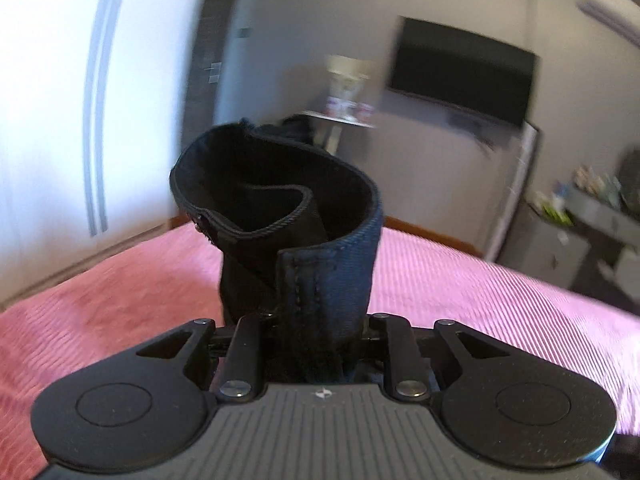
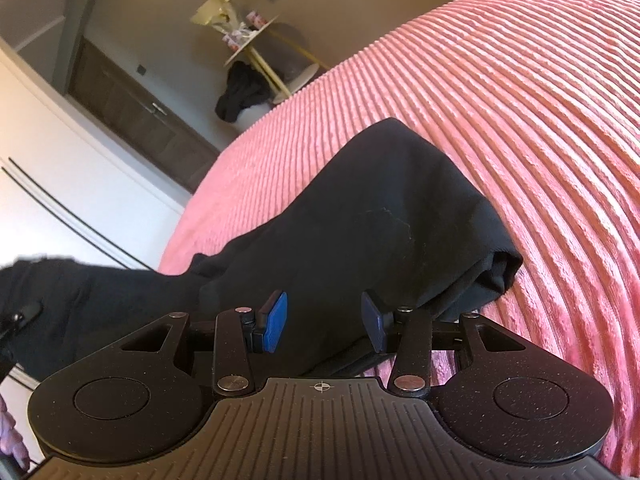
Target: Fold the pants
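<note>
Pants (image 1: 280,216) waistband clamped in L gripper (image 1: 316,344); R gripper (image 2: 324,324) agape.

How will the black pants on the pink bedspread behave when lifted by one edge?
Probably floppy: the pants sag in soft folds across the bedspread. The part clamped in the left tongs curls over itself, so the rest will likely dangle. They look thick, probably not slippery.

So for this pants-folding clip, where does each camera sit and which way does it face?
Left wrist: on the left gripper, facing over the pink bedspread toward a wall TV; the gripper is shut on the black pants.
Right wrist: on the right gripper, angled down at the pants on the bedspread; the gripper is open.
Shared: pants, bedspread, side table.
</note>
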Motion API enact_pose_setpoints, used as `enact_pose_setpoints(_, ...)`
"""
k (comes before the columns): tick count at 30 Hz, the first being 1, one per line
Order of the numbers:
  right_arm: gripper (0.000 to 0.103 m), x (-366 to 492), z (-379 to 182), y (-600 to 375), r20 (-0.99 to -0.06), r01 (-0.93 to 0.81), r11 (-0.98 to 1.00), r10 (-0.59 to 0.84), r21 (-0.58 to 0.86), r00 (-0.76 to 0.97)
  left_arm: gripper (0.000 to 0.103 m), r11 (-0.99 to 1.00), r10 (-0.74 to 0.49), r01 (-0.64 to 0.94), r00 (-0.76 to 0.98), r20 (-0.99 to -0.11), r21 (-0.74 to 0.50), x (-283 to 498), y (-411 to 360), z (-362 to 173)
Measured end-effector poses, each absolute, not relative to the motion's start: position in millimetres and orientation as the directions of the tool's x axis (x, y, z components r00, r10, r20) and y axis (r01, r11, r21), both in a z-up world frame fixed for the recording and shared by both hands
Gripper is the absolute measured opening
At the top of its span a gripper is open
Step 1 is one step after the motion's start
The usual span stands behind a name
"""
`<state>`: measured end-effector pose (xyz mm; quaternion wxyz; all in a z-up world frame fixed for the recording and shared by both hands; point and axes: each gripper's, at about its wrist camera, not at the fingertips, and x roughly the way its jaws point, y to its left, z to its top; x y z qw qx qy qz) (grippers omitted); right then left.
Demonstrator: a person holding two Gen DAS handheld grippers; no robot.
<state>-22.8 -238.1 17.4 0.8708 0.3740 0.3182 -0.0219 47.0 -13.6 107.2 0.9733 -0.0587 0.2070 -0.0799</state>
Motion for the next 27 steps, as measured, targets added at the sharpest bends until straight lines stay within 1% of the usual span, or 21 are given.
enact_pose_setpoints(3, 0.048, -25.7, 17.6, -238.8, -0.563, 0.283, 0.702, 0.202, 0.654, 0.801, 0.023, 0.973, -0.232, 0.205, 0.876, -0.424, -0.109, 49.2, -54.5, 95.1)
enact_pose_setpoints(5, 0.048, -28.6, 17.9, -240.9, -0.557, 0.289, 0.687, 0.202, 0.667, 0.806, 0.03, 0.965, -0.26, 0.251, 0.851, -0.457, -0.082, 51.7, -81.3, 82.9)
enact_pose_setpoints(6, 0.049, -29.8, 18.4, -241.7, -0.555, 0.291, 0.68, 0.205, 0.673, 0.806, 0.044, 0.961, -0.268, 0.27, 0.833, -0.484, -0.067, 53.7, -92.9, 75.4)
enact_pose_setpoints(7, 0.049, -30.7, 18.9, -242.4, -0.553, 0.291, 0.675, 0.208, 0.678, 0.806, 0.087, 0.951, -0.292, 0.302, 0.803, -0.519, -0.069, 54.1, -106.3, 68.7)
enact_pose_setpoints(8, 0.05, -31.4, 19.6, -243.4, -0.552, 0.292, 0.67, 0.212, 0.683, 0.806, 0.1, 0.938, -0.332, 0.331, 0.769, -0.546, -0.105, 52.4, -116.5, 63.3)
enact_pose_setpoints(10, 0.051, -32.9, 21.0, -245.1, -0.548, 0.286, 0.661, 0.227, 0.693, 0.805, 0.099, 0.914, -0.399, 0.367, 0.732, -0.553, -0.173, 45.2, -128.1, 52.2)
enact_pose_setpoints(12, 0.052, -33.4, 22.7, -247.4, -0.547, 0.279, 0.654, 0.247, 0.703, 0.8, 0.099, 0.913, -0.406, 0.351, 0.711, -0.574, -0.209, 40.3, -131.5, 40.1)
enact_pose_setpoints(14, 0.052, -32.3, 26.8, -247.5, -0.541, 0.255, 0.663, 0.267, 0.703, 0.798, 0.099, 0.927, -0.376, 0.279, 0.716, -0.589, -0.252, 33.6, -120.7, 31.8)
enact_pose_setpoints(17, 0.061, -24.1, 31.1, -249.1, -0.536, 0.22, 0.682, 0.293, 0.698, 0.792, 0.099, 0.938, -0.31, 0.135, 0.738, -0.6, -0.318, 18.3, -86.4, 18.0)
enact_pose_setpoints(18, 0.061, -19.0, 30.6, -249.8, -0.538, 0.214, 0.681, 0.307, 0.701, 0.785, 0.099, 0.941, -0.271, 0.073, 0.746, -0.608, -0.329, 13.8, -72.3, 12.4)
enact_pose_setpoints(20, 0.062, -5.6, 30.3, -251.0, -0.544, 0.207, 0.677, 0.332, 0.706, 0.771, 0.099, 0.945, -0.164, -0.062, 0.76, -0.629, -0.321, 6.6, -44.1, 6.9)
enact_pose_setpoints(22, 0.063, 11.1, 29.4, -252.6, -0.549, 0.203, 0.664, 0.365, 0.72, 0.752, 0.099, 0.947, -0.072, -0.148, 0.766, -0.639, -0.284, -4.3, -23.3, -1.5)
enact_pose_setpoints(23, 0.065, 21.6, 28.2, -253.2, -0.552, 0.201, 0.655, 0.387, 0.729, 0.739, 0.099, 0.948, -0.033, -0.181, 0.762, -0.647, -0.261, -7.9, -15.2, -6.7)
enact_pose_setpoints(24, 0.07, 32.1, 25.1, -251.7, -0.559, 0.199, 0.648, 0.414, 0.736, 0.718, 0.099, 0.943, -0.011, -0.212, 0.751, -0.66, -0.257, -9.9, -9.4, -12.8)
enact_pose_setpoints(25, 0.071, 41.9, 20.6, -251.5, -0.575, 0.21, 0.641, 0.434, 0.738, 0.694, 0.099, 0.928, -0.019, -0.237, 0.739, -0.673, -0.287, -9.0, -4.6, -15.6)
enact_pose_setpoints(27, 0.07, 58.5, 7.2, -250.0, -0.633, 0.261, 0.645, 0.449, 0.718, 0.631, 0.099, 0.888, -0.075, -0.257, 0.738, -0.67, -0.382, -6.2, 5.8, -23.1)
